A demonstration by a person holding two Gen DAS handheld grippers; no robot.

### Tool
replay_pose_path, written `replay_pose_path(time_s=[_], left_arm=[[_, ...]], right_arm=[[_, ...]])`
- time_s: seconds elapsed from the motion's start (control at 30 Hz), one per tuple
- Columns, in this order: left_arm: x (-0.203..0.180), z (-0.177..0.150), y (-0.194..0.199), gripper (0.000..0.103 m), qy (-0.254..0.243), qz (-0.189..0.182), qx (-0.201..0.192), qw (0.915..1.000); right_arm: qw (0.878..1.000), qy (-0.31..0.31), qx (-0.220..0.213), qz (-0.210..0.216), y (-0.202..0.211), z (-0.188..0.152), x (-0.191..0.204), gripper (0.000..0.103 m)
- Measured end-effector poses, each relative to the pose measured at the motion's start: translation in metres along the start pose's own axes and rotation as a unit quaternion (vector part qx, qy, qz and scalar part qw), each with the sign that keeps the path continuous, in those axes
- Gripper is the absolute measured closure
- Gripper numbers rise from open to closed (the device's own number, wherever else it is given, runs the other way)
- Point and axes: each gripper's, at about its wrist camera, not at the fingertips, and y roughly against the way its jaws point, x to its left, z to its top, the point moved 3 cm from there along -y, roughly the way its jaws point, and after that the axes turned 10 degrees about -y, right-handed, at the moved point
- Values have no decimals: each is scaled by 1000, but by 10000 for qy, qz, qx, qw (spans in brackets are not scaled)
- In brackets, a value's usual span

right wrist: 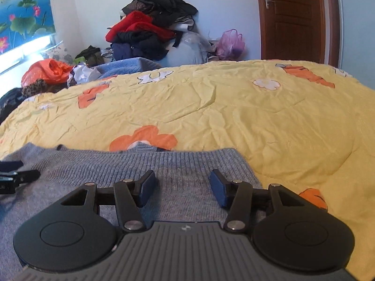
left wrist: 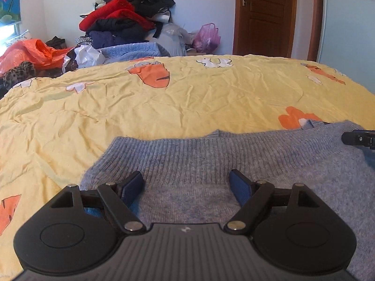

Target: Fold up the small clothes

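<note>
Setting: a bedroom in a home. A wide bed fills the foreground, covered by a wrinkled yellow quilt printed with orange and white flowers [left wrist: 187, 98]. At the far wall, a tall unsorted heap of red, black and navy clothes [left wrist: 126, 16]. Beside it, a pink plastic bag [left wrist: 207, 36] and an orange plastic bag [left wrist: 25, 51]. Brown panelled wooden door with a metal lever handle [left wrist: 264, 14]. Lotus-print window blind [right wrist: 21, 11].
</note>
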Motion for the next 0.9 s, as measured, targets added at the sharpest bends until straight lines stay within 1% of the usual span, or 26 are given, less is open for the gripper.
replay_pose_path(time_s=[0.03,0.1,0.13,0.17,0.2,0.23,0.27,0.3,0.33,0.4,0.43,0.5,0.57,0.6,0.63,0.67,0.7,0.77,0.8,0.83,0.87,0.9], left_arm=[[0,1,0,20,-3,33,6,10000],[-2,2,3,20,-38,143,-1,9999],[-5,2,10,20,-91,361,-32,9993],[-9,1,22,22,-167,678,-114,9975],[-14,-1,36,22,-228,835,-229,9960],[-19,-4,50,22,-249,745,-342,9963],[-26,-8,63,22,-223,580,-417,9972],[-33,-12,72,22,-234,426,-453,9978],[-43,-16,78,22,-328,304,-443,9980],[-57,-26,81,21,-504,162,-311,9981],[-60,-31,78,21,-549,154,-240,9981],[-53,-42,75,20,-465,171,-326,9982],[-36,-47,71,20,-72,-51,-249,9997],[-29,-47,68,18,73,-126,-203,9997],[-25,-46,65,16,141,-144,-168,9997],[-25,-44,63,15,125,-102,-141,9998],[-28,-43,63,14,34,-24,-125,9999],[-33,-41,66,14,-112,150,-115,9998],[-35,-41,70,14,-136,268,-84,9995],[-37,-42,77,14,-131,368,-46,9992],[-39,-44,85,14,-99,431,-11,9990],[-40,-47,92,15,-46,436,8,9990]], right_arm=[[10000,-33,-3,-21,-1,1,-1,48],[9999,118,0,-120,-2,1,4,48],[9996,213,-11,-195,0,1,7,48],[9992,260,-72,-301,9,0,12,46],[9991,216,-203,-308,24,-1,18,42],[9992,135,-357,-99,42,-3,23,40],[9986,113,-479,209,60,-7,28,31],[9977,143,-547,368,72,-12,33,21],[9975,179,-554,388,79,-17,38,19],[9982,414,-324,284,78,-31,46,21],[9980,573,-185,178,73,-38,49,21],[9968,777,148,-152,59,-53,46,21],[9960,889,-11,-10,60,-62,38,21],[9971,752,-13,90,62,-61,33,21],[9979,621,3,161,62,-59,29,21],[9984,519,2,205,62,-57,26,21],[9983,555,16,182,61,-56,27,20],[9968,793,27,49,63,-58,35,22],[9965,837,1,-44,69,-59,38,24],[9970,763,-32,-86,77,-60,40,24],[9978,653,-66,-7,88,-62,42,24],[9980,585,-109,197,101,-64,45,24]])
